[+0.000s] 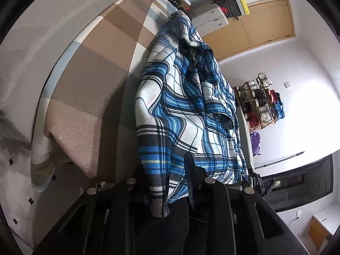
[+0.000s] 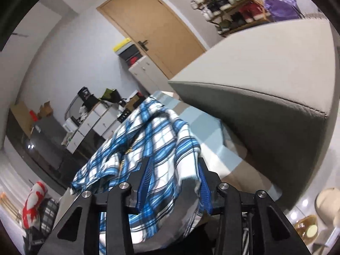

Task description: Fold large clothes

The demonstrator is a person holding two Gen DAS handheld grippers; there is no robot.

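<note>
A blue, white and black plaid shirt (image 1: pixel 180 106) hangs stretched between my two grippers above a bed. My left gripper (image 1: pixel 167 182) is shut on one edge of the shirt, and the cloth drapes down over its fingers. In the right wrist view the same shirt (image 2: pixel 148 140) runs away from me. My right gripper (image 2: pixel 174 182) is shut on the shirt's near edge, with cloth bunched between its blue-padded fingers (image 2: pixel 145 182). The far end of the shirt sags toward the bed.
The bed has a brown, white and pale blue check cover (image 1: pixel 102 68) and a grey padded headboard (image 2: pixel 265 97). A wooden door (image 2: pixel 153 27), white drawers (image 2: pixel 146 72), a wooden shelf of bags (image 1: pixel 261 104) and a cluttered counter (image 2: pixel 91 114) line the walls.
</note>
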